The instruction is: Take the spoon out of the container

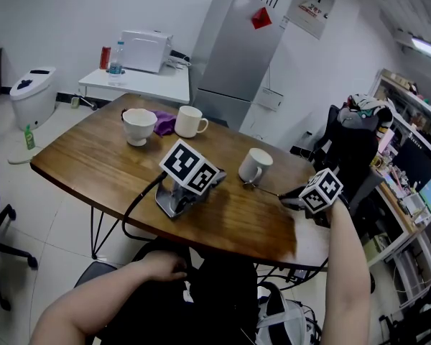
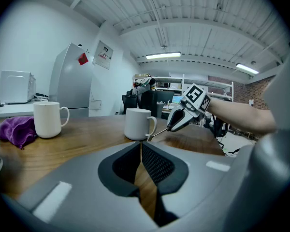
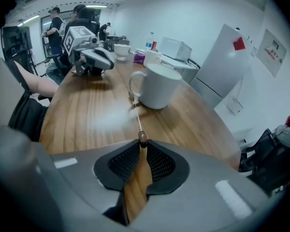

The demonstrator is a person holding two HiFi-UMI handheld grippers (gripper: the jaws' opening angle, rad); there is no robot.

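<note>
The right hand-held gripper (image 3: 142,146) is clenching the handle tip of the spoon (image 3: 137,122), which is stretching outside the white mug (image 3: 159,86), bowl end beside its base, while the left hand-held gripper (image 2: 140,146) is resting on the worktop (image 1: 93,157), closed on nothing.

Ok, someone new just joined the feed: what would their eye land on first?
Probably the right gripper at the right edge of the table, shut on the handle end of a thin spoon whose other end lies at the foot of a white mug. Next, the left gripper lying mid-table, jaws shut and empty.
</note>
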